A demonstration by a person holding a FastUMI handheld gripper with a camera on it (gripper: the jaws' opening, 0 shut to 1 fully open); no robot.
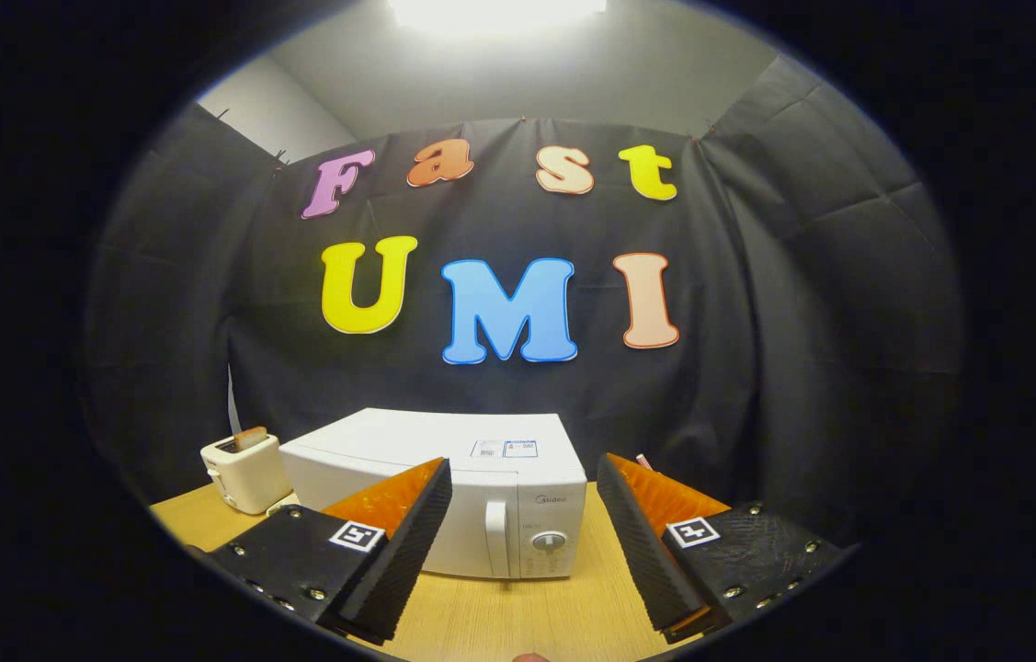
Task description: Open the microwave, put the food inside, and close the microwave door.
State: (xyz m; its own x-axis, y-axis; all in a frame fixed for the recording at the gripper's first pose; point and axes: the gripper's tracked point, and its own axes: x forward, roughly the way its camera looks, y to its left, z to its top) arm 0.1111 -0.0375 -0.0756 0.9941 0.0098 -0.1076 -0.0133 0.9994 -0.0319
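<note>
- My gripper [525, 542] hangs above the pale wooden table [518, 621] with its fingers spread wide and nothing between them.
- Just beyond them sits one boxy white microwave [444, 487], door closed, its vertical handle [497, 538] beside one round dial [547, 542].
- I judge we are at the opening step; next I need to reach that handle.
- One cream toaster [244, 471] stands left of the microwave; I can't make out the food.

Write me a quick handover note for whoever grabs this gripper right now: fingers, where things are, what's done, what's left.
Gripper: open, holding nothing, fingers spread wide and aimed at the microwave.
Microwave: on the wooden table just beyond the fingers, door shut, handle beside the dial.
Toaster: beside the microwave, a slice in its slot.
Done: nothing yet.
Left: open the door, load the food, close the door.
</note>
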